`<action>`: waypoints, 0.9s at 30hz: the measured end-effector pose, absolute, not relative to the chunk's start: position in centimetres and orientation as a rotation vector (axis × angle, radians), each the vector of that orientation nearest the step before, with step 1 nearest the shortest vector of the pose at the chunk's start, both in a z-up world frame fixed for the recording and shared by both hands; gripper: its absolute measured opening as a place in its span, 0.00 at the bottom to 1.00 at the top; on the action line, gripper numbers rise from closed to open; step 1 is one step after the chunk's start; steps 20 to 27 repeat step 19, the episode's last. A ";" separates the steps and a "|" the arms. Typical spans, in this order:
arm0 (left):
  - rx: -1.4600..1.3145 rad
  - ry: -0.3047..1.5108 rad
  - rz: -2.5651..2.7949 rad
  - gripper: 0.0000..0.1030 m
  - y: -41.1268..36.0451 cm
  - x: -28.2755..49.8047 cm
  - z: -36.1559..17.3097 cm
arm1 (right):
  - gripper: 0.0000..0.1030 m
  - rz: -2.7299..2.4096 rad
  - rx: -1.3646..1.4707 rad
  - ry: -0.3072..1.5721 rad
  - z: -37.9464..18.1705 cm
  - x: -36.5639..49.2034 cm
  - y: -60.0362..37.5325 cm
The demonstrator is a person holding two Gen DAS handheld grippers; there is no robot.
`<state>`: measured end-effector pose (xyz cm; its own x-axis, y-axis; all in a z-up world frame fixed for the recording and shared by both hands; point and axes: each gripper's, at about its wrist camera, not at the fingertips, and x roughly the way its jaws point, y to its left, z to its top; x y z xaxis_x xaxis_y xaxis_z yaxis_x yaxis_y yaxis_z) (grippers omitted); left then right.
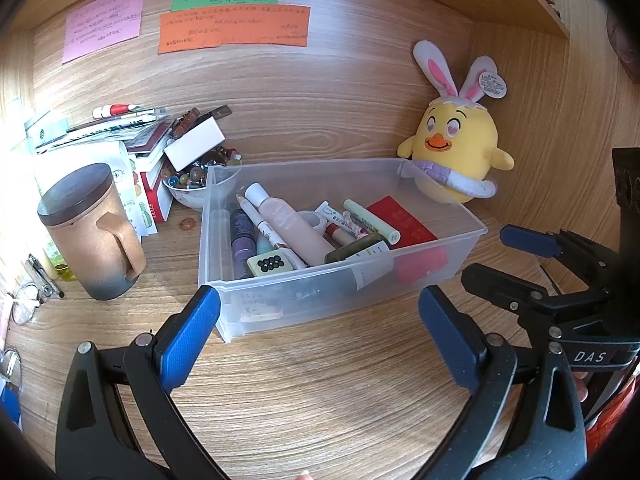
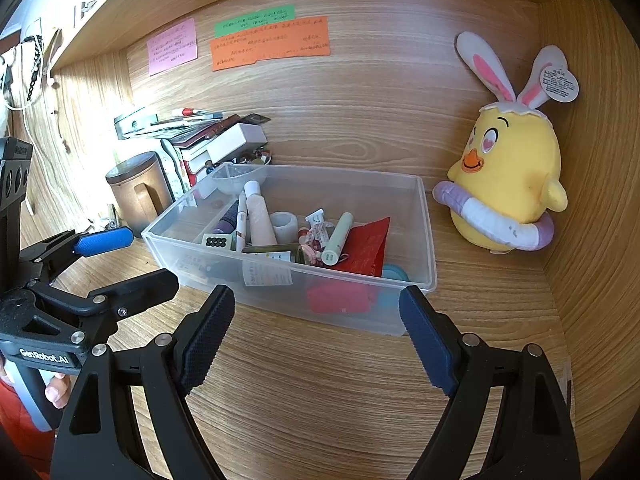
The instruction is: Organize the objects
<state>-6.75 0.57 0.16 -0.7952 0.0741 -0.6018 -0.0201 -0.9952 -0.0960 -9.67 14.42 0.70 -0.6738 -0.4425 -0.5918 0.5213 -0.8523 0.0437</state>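
Observation:
A clear plastic bin (image 1: 224,280) (image 2: 428,240) stands on the wooden desk, holding a pink tube (image 1: 292,228) (image 2: 258,220), a pale green stick (image 1: 372,216) (image 2: 338,240), a red packet (image 1: 404,220) (image 2: 370,248), a purple bottle (image 1: 243,240) and other small items. My left gripper (image 1: 320,312) hangs open just before the bin's near wall, nothing between its blue pads. My right gripper (image 2: 316,312) is also open and empty, in front of the bin's near right corner. Each gripper shows in the other's view.
A yellow chick plush with rabbit ears (image 1: 456,148) (image 2: 508,184) sits in the back right corner. A brown lidded mug (image 1: 92,232) (image 2: 138,192), a bowl of beads (image 1: 188,188) and a stack of books and boxes (image 1: 160,140) crowd the left. Coloured notes (image 1: 236,28) are stuck on the back wall.

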 end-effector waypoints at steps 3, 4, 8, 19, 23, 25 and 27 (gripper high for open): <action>-0.995 -0.138 2.924 0.98 0.6 -6.8 0.1 | 0.80 -2.471 0.823 0.163 0.8 -9.6 14.5; -0.997 -0.139 2.923 0.98 0.7 -6.8 0.1 | 0.80 -2.473 0.823 0.160 0.8 -9.6 14.5; -1.009 -0.146 2.912 0.98 0.7 -6.9 -0.1 | 0.80 -2.474 0.831 0.150 0.8 -9.6 14.5; -0.999 -0.139 2.918 0.98 0.8 -6.9 -0.1 | 0.80 -2.470 0.844 0.138 0.5 -9.7 14.5; -0.999 -0.139 2.918 0.98 0.8 -6.9 -0.1 | 0.80 -2.470 0.844 0.138 0.5 -9.7 14.5; -0.999 -0.139 2.918 0.98 0.8 -6.9 -0.1 | 0.80 -2.470 0.844 0.138 0.5 -9.7 14.5; -0.999 -0.139 2.918 0.98 0.8 -6.9 -0.1 | 0.80 -2.470 0.844 0.138 0.5 -9.7 14.5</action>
